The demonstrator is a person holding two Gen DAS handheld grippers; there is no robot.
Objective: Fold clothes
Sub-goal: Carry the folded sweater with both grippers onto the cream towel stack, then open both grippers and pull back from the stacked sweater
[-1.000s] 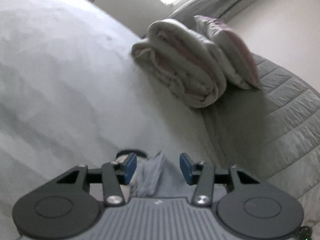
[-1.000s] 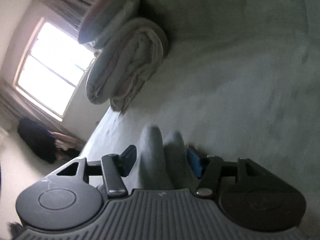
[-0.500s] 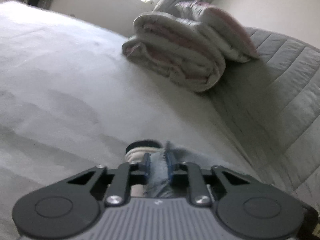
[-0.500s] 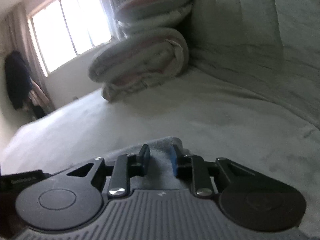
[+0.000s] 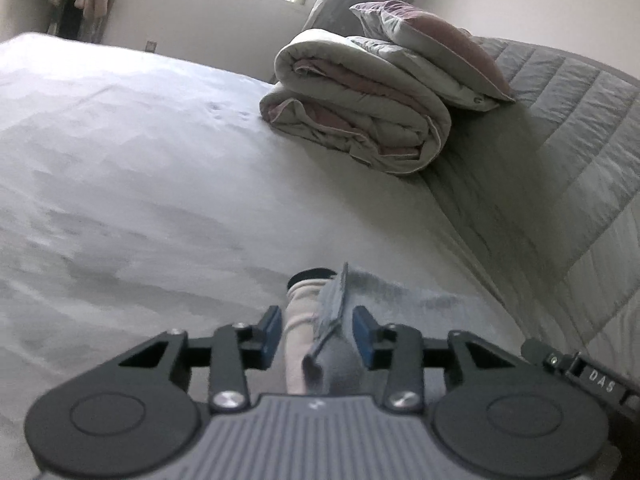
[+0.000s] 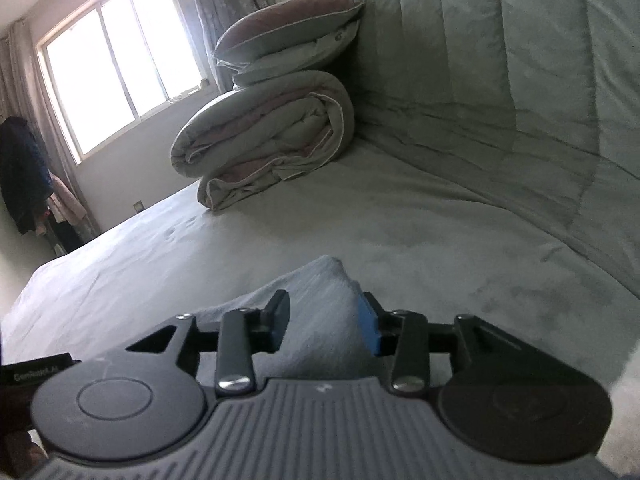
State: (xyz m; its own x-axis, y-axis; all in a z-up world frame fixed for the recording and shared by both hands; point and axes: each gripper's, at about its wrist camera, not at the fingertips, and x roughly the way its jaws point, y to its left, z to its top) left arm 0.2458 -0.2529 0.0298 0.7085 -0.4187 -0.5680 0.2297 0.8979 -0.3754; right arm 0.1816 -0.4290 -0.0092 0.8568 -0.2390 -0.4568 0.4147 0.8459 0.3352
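A pale grey garment (image 5: pixel 384 292) lies bunched on the bed sheet (image 5: pixel 140 160). In the left wrist view a standing fold of it and a pale pinkish tube-like part (image 5: pixel 302 312) sit between the blue pads of my left gripper (image 5: pixel 316 328). Those jaws are opening, and the pads stand just off the cloth. In the right wrist view a hump of the same grey cloth (image 6: pixel 320 280) fills the gap of my right gripper (image 6: pixel 324 320). Its jaws are opening too, and the cloth lies slack between them.
A rolled duvet (image 5: pixel 360 120) with a pillow (image 5: pixel 432 52) on top lies at the far end of the bed, against a quilted grey cover (image 5: pixel 560 160). Behind them are a bright window (image 6: pixel 116 68) and dark clothes hanging (image 6: pixel 20 168) at the left.
Half a second ago both grippers were pinched on the grey cloth; now both pairs of jaws have spread apart. Both views have rolled towards level and lifted a little.
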